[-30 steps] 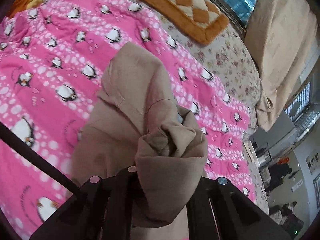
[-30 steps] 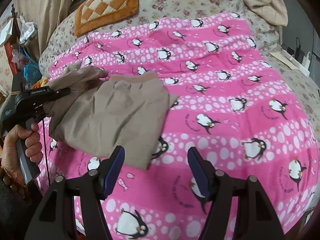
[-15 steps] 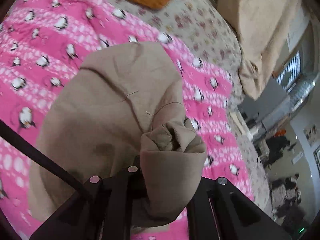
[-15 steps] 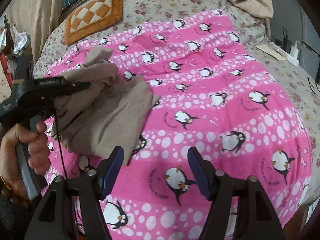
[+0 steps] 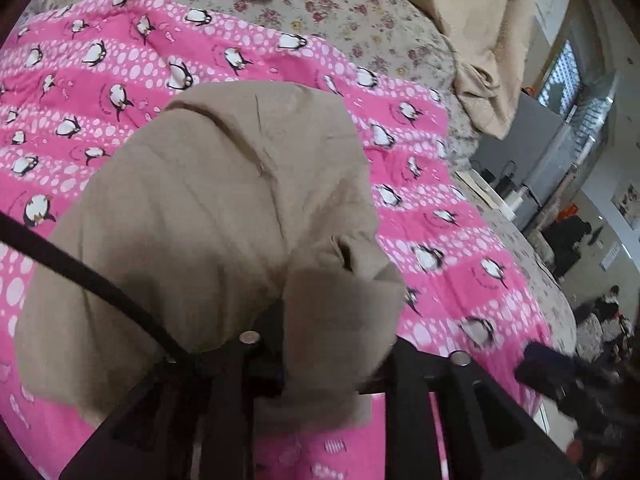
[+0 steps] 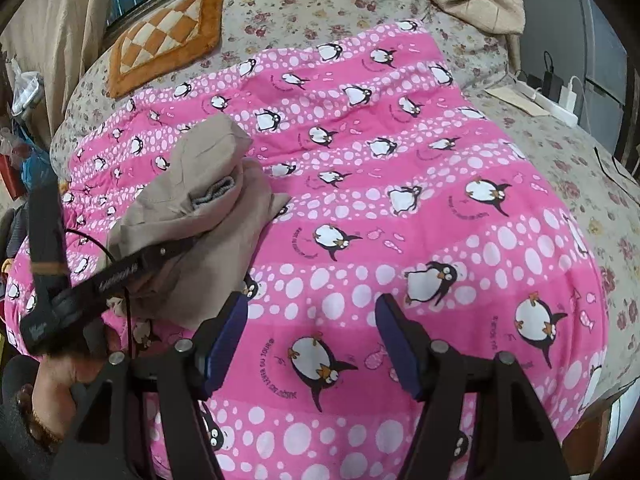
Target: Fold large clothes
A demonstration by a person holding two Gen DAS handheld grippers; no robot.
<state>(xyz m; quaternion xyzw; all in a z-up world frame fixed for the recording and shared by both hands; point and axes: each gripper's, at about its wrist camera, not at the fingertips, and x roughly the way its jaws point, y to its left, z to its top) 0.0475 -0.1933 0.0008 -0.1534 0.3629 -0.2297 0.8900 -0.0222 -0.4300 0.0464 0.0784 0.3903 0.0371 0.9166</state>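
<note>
Pink penguin-print quilt [image 6: 400, 208] covers a floral bed [image 6: 328, 12], a checked orange cushion [image 6: 168, 36] near its head. At the left gripper [image 5: 332, 344] the jaws are just starting to part, a bunched fold of the beige garment [image 5: 208, 208] between them (its bulk draped onto the quilt). Nearby, the right gripper [image 6: 312, 336] hangs empty and wide apart above bare quilt.

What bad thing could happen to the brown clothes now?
The left gripper is starting to open with a bunch of the beige garment between its fingers, so the fold might flop loose. The cloth sits in a lumpy heap on the pink penguin blanket, so creases may get pressed in. The right gripper is open and empty, holding nothing down.
</note>
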